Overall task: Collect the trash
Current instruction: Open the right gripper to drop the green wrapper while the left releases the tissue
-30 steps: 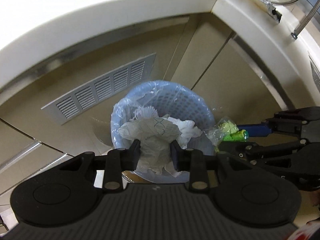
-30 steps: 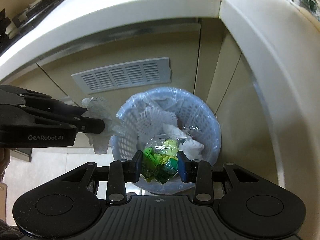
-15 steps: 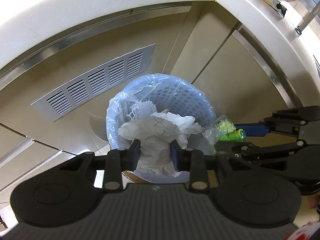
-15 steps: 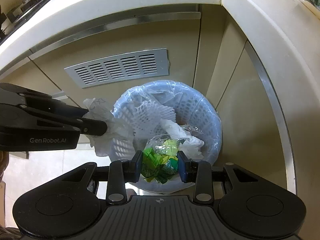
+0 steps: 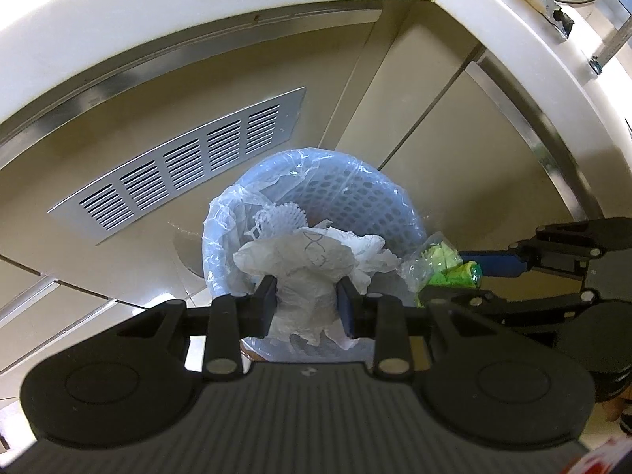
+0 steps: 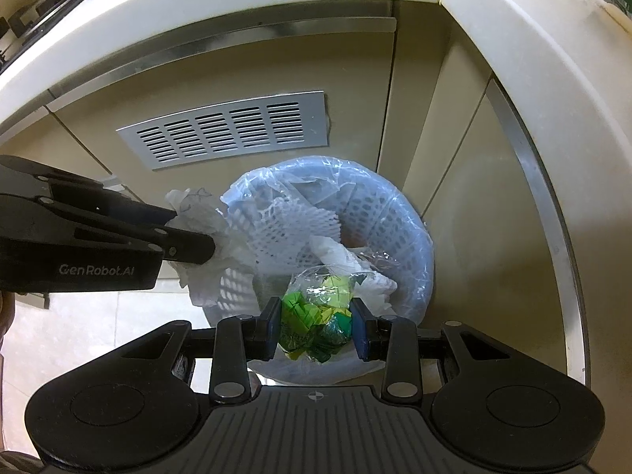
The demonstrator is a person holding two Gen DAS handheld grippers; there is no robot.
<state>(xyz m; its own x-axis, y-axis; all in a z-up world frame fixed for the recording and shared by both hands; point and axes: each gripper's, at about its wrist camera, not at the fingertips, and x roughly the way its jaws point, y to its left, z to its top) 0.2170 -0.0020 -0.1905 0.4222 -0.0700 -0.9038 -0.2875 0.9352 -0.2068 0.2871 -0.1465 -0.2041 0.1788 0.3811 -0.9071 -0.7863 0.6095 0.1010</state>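
Cabinet corner, lined bin (image 6: 410, 233) below, left gripper (image 5: 307, 300) pinching crumpled paper (image 5: 304, 264), right gripper (image 6: 316, 326) pinching green wrapper (image 6: 314, 316).

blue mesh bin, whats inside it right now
Inside the blue mesh bin, lined with clear plastic: a white foam net sleeve and crumpled white tissue. Anything beneath them is covered, and the held green wrapper bundle hides the near side.

Left tool (image 5: 306, 308) matte black, ribbed base, silver rivets; right tool (image 6: 316, 328) same, blue pads; white "GenRobot.AI" lettering at 9 o'clock
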